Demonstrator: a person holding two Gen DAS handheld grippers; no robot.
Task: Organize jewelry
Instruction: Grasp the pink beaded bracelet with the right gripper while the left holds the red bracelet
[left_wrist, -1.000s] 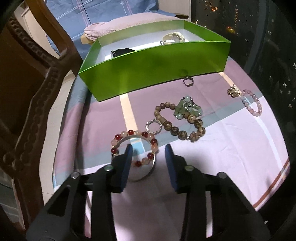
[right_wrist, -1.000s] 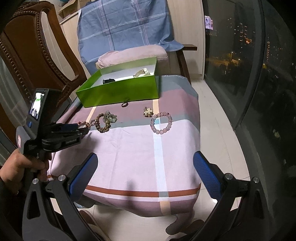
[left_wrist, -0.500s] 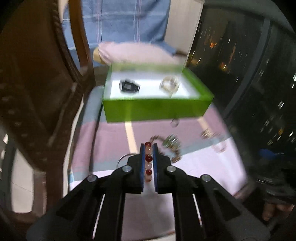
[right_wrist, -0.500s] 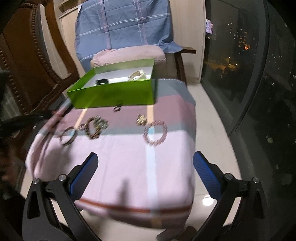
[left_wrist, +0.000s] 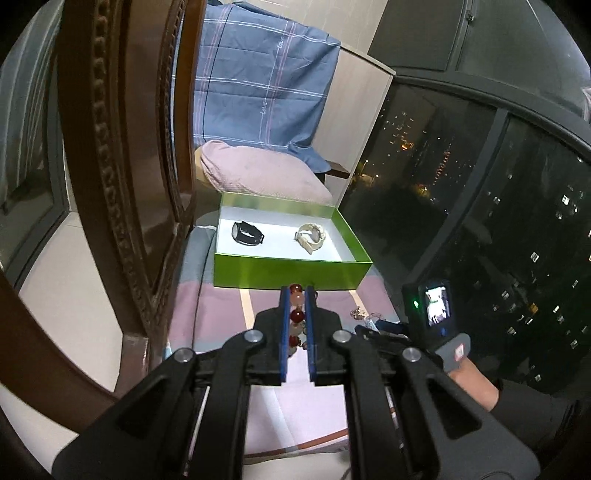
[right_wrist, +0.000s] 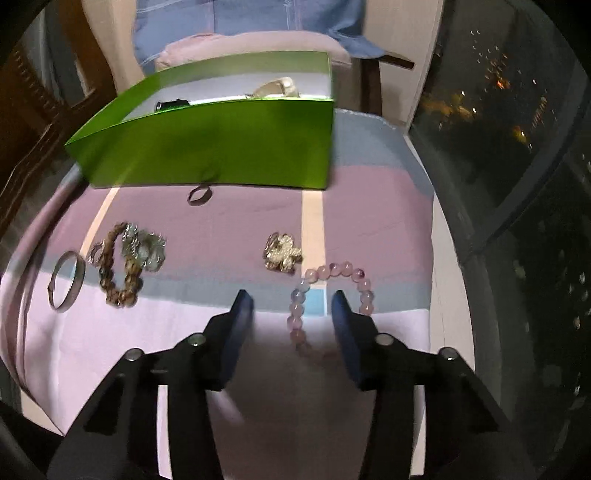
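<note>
Red bead bracelet (left_wrist: 296, 314) — now lifted, clamped

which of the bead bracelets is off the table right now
The red and cream bracelet, pinched in the shut left gripper. The brown bracelet and pink bracelet lie on the cloth.

Red-beaded bracelet (left_wrist: 296, 316) in left tool (left_wrist: 296, 295)

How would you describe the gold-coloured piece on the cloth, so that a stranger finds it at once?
Start at the green box on the striped cloth. In front of its right end, beside the pale stripe, lies the gold brooch, just behind the pink bead bracelet. It alone is a solid, glittering lump, not a ring or beads.
</note>
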